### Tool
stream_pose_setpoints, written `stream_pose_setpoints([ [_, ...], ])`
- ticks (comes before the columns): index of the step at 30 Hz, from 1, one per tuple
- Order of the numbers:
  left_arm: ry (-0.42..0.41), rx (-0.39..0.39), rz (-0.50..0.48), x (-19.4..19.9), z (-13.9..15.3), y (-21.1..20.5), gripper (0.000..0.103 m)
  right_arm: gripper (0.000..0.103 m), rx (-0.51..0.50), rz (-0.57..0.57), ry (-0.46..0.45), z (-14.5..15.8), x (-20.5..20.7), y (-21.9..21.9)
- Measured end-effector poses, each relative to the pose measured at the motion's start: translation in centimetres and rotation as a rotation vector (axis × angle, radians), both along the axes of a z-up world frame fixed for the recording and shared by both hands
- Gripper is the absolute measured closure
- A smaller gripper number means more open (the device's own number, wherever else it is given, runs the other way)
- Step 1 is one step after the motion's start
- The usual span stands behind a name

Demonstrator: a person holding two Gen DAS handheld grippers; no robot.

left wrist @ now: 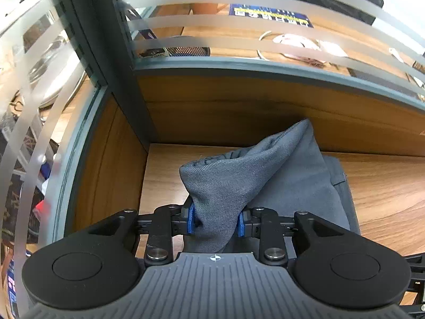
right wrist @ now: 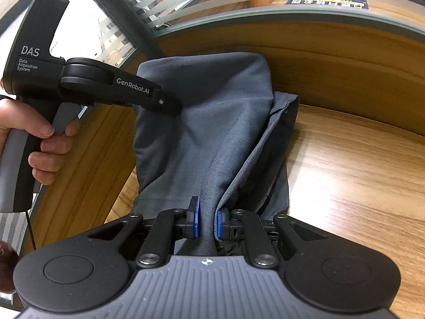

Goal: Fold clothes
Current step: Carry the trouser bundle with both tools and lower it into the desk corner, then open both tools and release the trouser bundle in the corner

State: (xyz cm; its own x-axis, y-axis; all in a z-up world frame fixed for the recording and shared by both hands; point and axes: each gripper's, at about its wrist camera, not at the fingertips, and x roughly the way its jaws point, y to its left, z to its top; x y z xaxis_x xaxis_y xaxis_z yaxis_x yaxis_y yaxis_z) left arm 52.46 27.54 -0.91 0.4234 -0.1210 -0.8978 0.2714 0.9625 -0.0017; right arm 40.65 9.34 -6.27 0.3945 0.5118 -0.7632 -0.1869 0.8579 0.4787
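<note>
Grey garment [right wrist: 212, 133], pinched by left gripper [left wrist: 215, 222], right gripper [right wrist: 208, 222]

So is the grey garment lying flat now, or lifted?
Lifted in part: both claws, left and right, pinch the grey garment, raising its fabric above the wooden table.

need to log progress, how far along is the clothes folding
Done: part of the grey garment already lies flat on the wooden table. In hand: the left gripper and right gripper each pinch a bunch of its cloth, lifted over the flat part. Left: laying that layer down and letting go.
</note>
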Motion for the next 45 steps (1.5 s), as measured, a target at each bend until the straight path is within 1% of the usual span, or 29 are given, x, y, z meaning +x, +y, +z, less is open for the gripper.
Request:
stream_pose_setpoints([
  [4,0.02,0.001,0.006,0.9,-0.9,0.3,0.066,0.089,-0.002,-0.015,0.008,-0.5,0.4,0.1],
  [8,0.033,0.005,0.006,0.9,-1.2,0.3,0.062,0.086,-0.034,-0.018,0.003,-0.7,-0.2,0.0],
  [10,0.037,0.01,0.003,0.9,-1.4,0.3,0.058,0.081,-0.052,-0.024,0.003,-0.7,-0.6,-0.1],
  [11,0.043,0.018,0.001,1.0,-1.6,0.3,0.057,0.074,-0.057,-0.031,0.006,-0.8,-0.7,-0.1],
  [12,0.047,0.02,0.005,1.1,-1.7,0.4,0.055,0.07,-0.061,-0.033,0.007,-0.9,-0.3,0.3],
  [16,0.051,0.03,0.021,1.0,-1.5,0.5,0.048,0.063,-0.134,-0.023,-0.017,-0.5,-0.7,1.0],
  [18,0.044,0.051,0.029,0.7,-1.1,0.5,0.046,0.054,-0.172,-0.015,-0.035,-0.1,-1.2,1.2],
  [19,0.04,0.056,0.032,0.5,-0.9,0.6,0.043,0.052,-0.218,-0.009,-0.056,0.3,-1.8,1.3],
  [20,0.036,0.059,0.036,0.4,-0.7,0.6,0.042,0.047,-0.243,-0.008,-0.066,0.6,-2.2,1.4],
  [23,0.031,0.048,0.042,0.0,-0.1,0.8,0.041,0.043,-0.263,0.007,-0.063,0.7,-2.7,1.3],
  [25,0.031,0.044,0.05,-0.6,0.2,0.9,0.04,0.042,-0.269,0.014,-0.056,0.7,-2.9,1.3],
  [28,0.034,0.041,0.036,-1.5,0.7,0.7,0.039,0.041,-0.278,0.018,-0.047,0.4,-2.8,1.3],
  [32,0.02,0.03,0.04,-3.4,1.9,0.6,0.036,0.043,-0.241,0.025,-0.02,-0.3,-2.7,1.4],
  [34,0.012,0.021,0.047,-4.3,2.4,0.6,0.036,0.044,-0.207,0.018,-0.006,-0.6,-2.5,1.4],
  [36,-0.003,0.005,0.064,-6.1,3.2,0.9,0.036,0.05,-0.159,0.002,0.013,-0.9,-2.1,1.3],
  [37,-0.003,0.004,0.064,-6.3,3.2,0.9,0.035,0.051,-0.153,-0.001,0.016,-1.0,-2.1,1.4],
  [38,-0.004,-0.007,0.077,-7.7,3.6,1.2,0.035,0.052,-0.134,-0.01,0.022,-1.1,-2.0,1.5],
  [45,0.013,-0.01,0.094,-12.0,4.6,1.9,0.035,0.052,-0.064,-0.049,0.019,-2.1,-0.9,2.9],
])
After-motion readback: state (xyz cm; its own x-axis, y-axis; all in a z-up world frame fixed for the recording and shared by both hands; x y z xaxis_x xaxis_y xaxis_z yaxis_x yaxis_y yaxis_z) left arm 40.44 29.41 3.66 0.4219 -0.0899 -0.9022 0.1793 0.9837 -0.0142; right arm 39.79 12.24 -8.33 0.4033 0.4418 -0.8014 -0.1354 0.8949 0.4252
